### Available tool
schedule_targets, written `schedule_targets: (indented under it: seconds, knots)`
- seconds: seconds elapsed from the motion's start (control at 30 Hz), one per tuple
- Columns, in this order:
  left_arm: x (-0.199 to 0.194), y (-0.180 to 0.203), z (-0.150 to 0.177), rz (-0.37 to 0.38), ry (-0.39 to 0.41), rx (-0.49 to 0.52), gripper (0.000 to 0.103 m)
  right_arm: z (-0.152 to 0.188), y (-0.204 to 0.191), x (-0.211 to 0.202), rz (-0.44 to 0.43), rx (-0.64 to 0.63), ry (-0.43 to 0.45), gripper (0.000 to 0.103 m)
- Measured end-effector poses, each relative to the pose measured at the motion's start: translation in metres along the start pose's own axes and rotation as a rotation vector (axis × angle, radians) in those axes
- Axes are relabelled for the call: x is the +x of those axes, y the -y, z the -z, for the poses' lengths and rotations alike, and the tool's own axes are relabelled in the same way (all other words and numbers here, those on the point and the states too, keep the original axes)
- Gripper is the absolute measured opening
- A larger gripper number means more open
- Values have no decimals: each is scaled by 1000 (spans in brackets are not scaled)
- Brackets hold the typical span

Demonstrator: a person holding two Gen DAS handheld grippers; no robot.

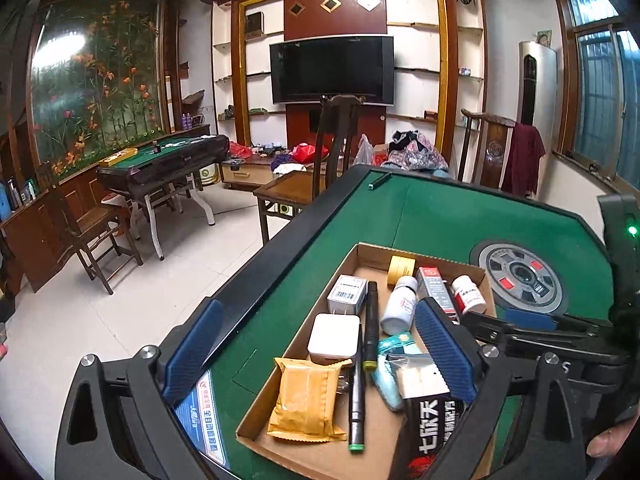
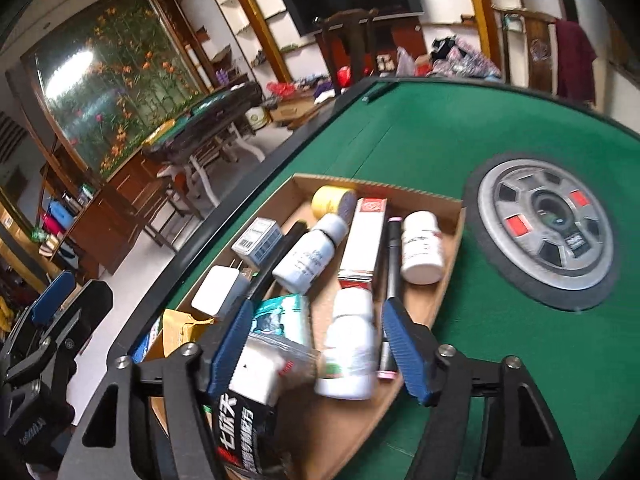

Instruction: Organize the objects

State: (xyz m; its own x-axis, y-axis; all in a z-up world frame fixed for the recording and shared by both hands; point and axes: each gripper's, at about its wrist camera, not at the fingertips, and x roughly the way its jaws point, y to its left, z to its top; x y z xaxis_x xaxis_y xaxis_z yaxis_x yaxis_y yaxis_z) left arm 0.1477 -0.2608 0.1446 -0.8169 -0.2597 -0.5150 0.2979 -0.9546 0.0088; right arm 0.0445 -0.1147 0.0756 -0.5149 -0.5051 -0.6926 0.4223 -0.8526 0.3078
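Observation:
A shallow cardboard tray (image 1: pixel 362 458) (image 2: pixel 448 216) sits on the green table and holds several items: white bottles (image 1: pixel 398 306) (image 2: pixel 422 246), a red-and-white box (image 2: pixel 364 236), a white charger (image 1: pixel 334 338), black markers (image 1: pixel 370 326), a yellow packet (image 1: pixel 306 400), and a black packet (image 1: pixel 434 428). My left gripper (image 1: pixel 320 350) is open above the tray's near end. My right gripper (image 2: pixel 316 344) is open, its fingers either side of a white bottle (image 2: pixel 350 350) lying in the tray; I cannot tell if they touch it.
The table's round metal centre hub (image 2: pixel 546 226) (image 1: pixel 522 274) lies right of the tray. The black table rail (image 1: pixel 256 264) runs along the left edge. A chair (image 1: pixel 336 136) stands beyond the far edge. My right gripper shows in the left wrist view (image 1: pixel 530 320).

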Motion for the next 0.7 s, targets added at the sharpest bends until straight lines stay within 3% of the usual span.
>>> schedule_targets:
  seconds: [0.53, 0.7]
  knots:
    - [-28, 31, 12, -22, 19, -8, 103, 33, 18, -55, 109, -80, 130, 93]
    - [-30, 34, 14, -37, 13, -75, 103, 31, 19, -62, 154, -118, 173, 95]
